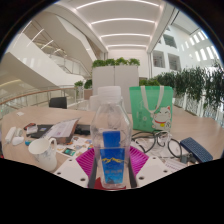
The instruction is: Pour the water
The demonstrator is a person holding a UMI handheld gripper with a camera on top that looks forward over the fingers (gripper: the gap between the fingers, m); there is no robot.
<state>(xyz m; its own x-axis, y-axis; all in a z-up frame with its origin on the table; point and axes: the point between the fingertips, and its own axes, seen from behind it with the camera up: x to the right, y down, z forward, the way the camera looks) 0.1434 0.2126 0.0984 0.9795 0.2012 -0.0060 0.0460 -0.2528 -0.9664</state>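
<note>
While only the gripper view is on hand, it shows the essentials: a clear plastic water bottle point(111, 135) with a blue label stands upright between the two fingers, its lower body set against the pink pads point(92, 160). Both pads appear to press on the bottle, so the gripper point(112, 170) reads as closed on it at a narrow width, though the contact on the right side is hard to see clearly. A white cap seems to sit on the neck; I cannot tell whether it is screwed on.

For pouring well, my judgement is that the grip should stay firm and low on the bottle, and the tilt should be slow, with the mouth brought over a receiving cup first. No cup is plainly visible; small white items point(42, 147) lie to the left of the bottle on the table point(20, 120), too small to identify.

As for room, the table is cluttered. A green bag point(151, 107) stands just behind and to the right of the bottle, glasses point(152, 143) lie to the right near the fingers, and papers and dark objects point(55, 130) lie to the left. Open space seems best straight up and slightly left; a sideways swing to the right risks brushing the bag.
</note>
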